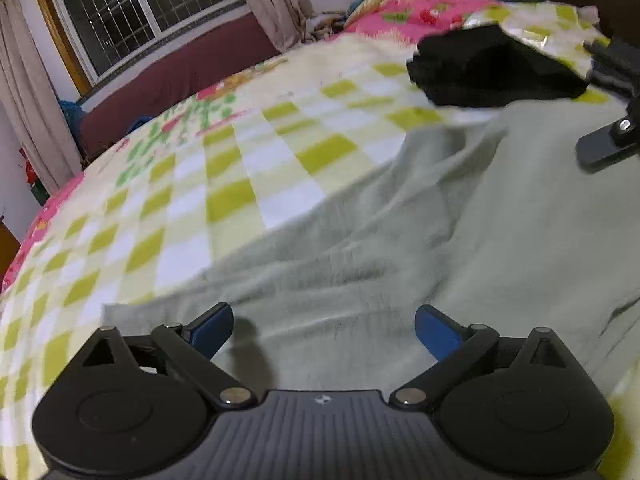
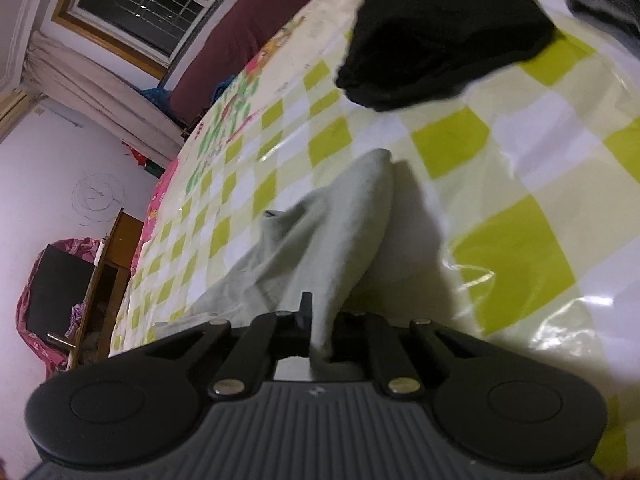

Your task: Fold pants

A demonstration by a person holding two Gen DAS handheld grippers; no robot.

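On the bed with its yellow-green and white checked plastic cover point(image 1: 240, 168), the pale grey-green soft fleece pants point(image 1: 400, 248) lie spread and rumpled near the front edge. The right tool point(image 2: 318, 328) is clamped shut on a bunched edge of that cloth, which rises in a peaked fold from the cover into its jaws. The left tool point(image 1: 324, 332) hovers with its blue-padded fingers point(image 1: 212, 332) spread wide above the fabric, gripping nothing. I'd say the step in hand is lifting one end to lay it over; to do it well, the left should take a matching edge (level with the right's hold) so the cloth comes up taut and even instead of dragging into a twist. The long axis seems to run from the held end away toward a black crumpled garment point(image 2: 440, 36) farther up the bed, though waist and cuffs I cannot tell apart.
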